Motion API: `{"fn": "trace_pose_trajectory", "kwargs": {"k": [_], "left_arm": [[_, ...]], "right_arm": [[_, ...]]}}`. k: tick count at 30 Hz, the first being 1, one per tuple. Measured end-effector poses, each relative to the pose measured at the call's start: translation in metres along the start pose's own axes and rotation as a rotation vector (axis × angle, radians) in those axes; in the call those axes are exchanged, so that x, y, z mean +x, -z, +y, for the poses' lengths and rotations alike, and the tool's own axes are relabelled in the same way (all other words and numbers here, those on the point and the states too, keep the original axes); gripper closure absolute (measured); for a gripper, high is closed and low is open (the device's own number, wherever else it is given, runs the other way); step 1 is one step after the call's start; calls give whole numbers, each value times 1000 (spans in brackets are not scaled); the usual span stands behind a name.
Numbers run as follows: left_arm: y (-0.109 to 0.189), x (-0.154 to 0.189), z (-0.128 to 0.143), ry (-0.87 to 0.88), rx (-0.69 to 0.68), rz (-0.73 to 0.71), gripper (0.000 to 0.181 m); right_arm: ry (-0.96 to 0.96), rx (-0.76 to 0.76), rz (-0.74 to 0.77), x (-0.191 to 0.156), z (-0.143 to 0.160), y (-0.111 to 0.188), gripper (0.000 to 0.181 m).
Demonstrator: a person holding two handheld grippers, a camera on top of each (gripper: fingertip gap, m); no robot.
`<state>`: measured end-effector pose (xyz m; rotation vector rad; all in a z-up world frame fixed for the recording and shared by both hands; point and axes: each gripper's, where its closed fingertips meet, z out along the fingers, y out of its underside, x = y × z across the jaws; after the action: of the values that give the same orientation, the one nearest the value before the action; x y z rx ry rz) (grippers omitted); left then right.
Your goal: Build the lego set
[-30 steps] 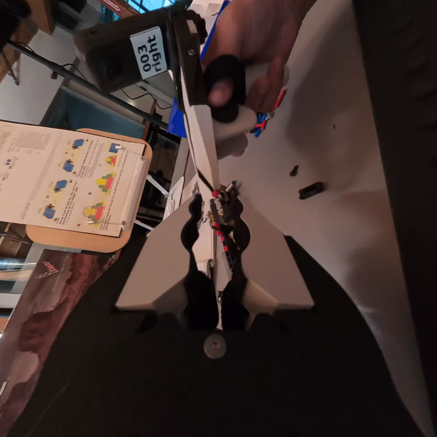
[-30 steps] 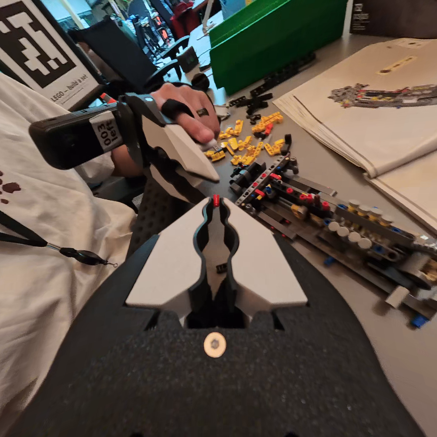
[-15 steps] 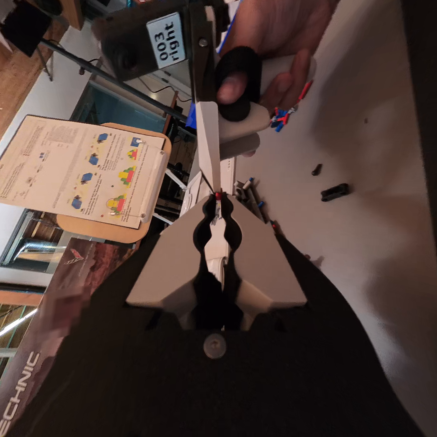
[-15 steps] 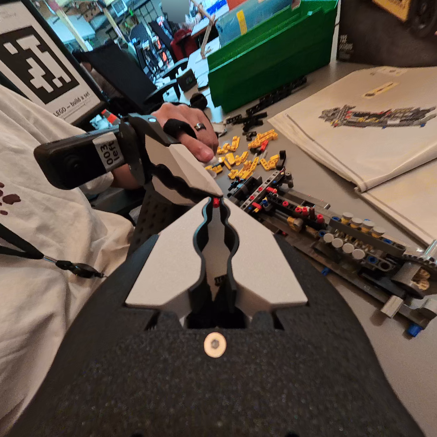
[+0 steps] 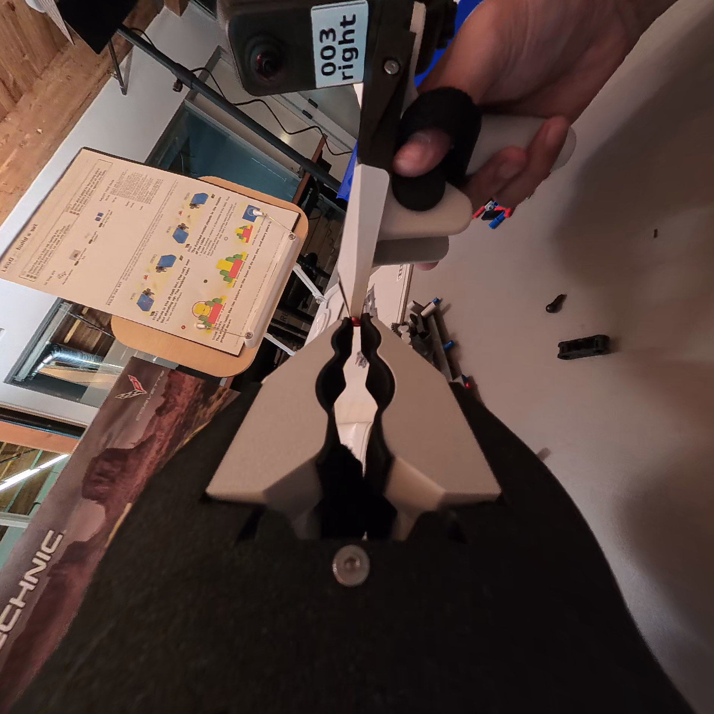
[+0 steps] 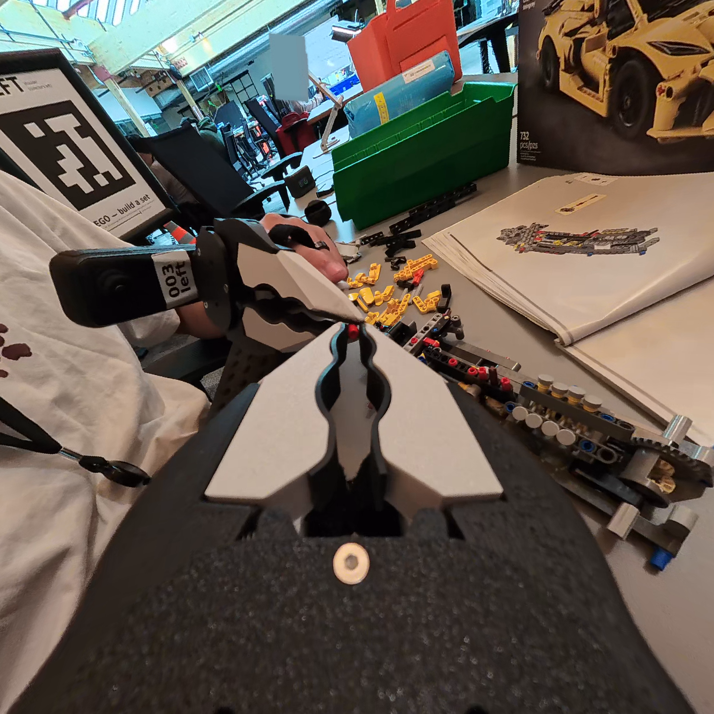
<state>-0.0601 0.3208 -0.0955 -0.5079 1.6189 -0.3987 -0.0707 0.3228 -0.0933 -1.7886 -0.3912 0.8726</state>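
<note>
A small red pin (image 6: 352, 331) sits between the tips of my right gripper (image 6: 352, 327), which is shut on it. My left gripper (image 6: 358, 319) comes in from the left and meets it tip to tip. In the left wrist view my left gripper (image 5: 356, 322) is closed onto the same red pin (image 5: 355, 320), and my right gripper (image 5: 349, 307) comes down from above, held by a hand. Both are held above the table. The long, part-built lego chassis (image 6: 541, 409) lies on the table to the right.
A pile of yellow pieces (image 6: 390, 297), black beams (image 6: 436, 208), a green bin (image 6: 417, 166), an open instruction booklet (image 6: 579, 262) and the set's box (image 6: 618, 85) lie beyond. A black piece (image 5: 583, 346) lies on the table. A clipboard with a sheet (image 5: 162, 255) stands at the left. The grippers are tip to tip, or close to it. From the left gripper's tips to the black piece (image 5: 583, 346) is close to 11 cm.
My left gripper has closed its fingers onto the red pin that my right gripper holds. Both grippers have risen and tilted up a little, away from the chassis.
</note>
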Motion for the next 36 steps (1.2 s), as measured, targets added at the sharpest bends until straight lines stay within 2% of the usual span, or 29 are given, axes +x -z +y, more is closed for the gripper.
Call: {"fn": "trace_pose_trajectory", "kwargs": {"k": [13,19,26,28,30,32,34,36], "left_arm": [[0,-5,-2,18,4,-23,179],[0,-6,-3,-54,-11,-76,179],[-1,-7,-6,-47,-10,-98,179],[-5,0,1,3,-55,-50,180],[-3,10,17,85,-156,33,167],[8,17,27,287,-247,105,164],[21,24,20,520,-251,164,162],[31,49,13,770,-310,325,155]], "right_arm": [[-24,32,-13,-1,-5,1,177],[-97,27,-38,-2,-5,3,177],[-64,13,-26,-3,-6,6,177],[-36,-22,32,3,0,9,177],[8,-15,113,5,4,18,178],[80,-23,237,13,13,30,178],[137,-5,329,20,22,40,178],[147,13,386,26,25,48,178]]}}
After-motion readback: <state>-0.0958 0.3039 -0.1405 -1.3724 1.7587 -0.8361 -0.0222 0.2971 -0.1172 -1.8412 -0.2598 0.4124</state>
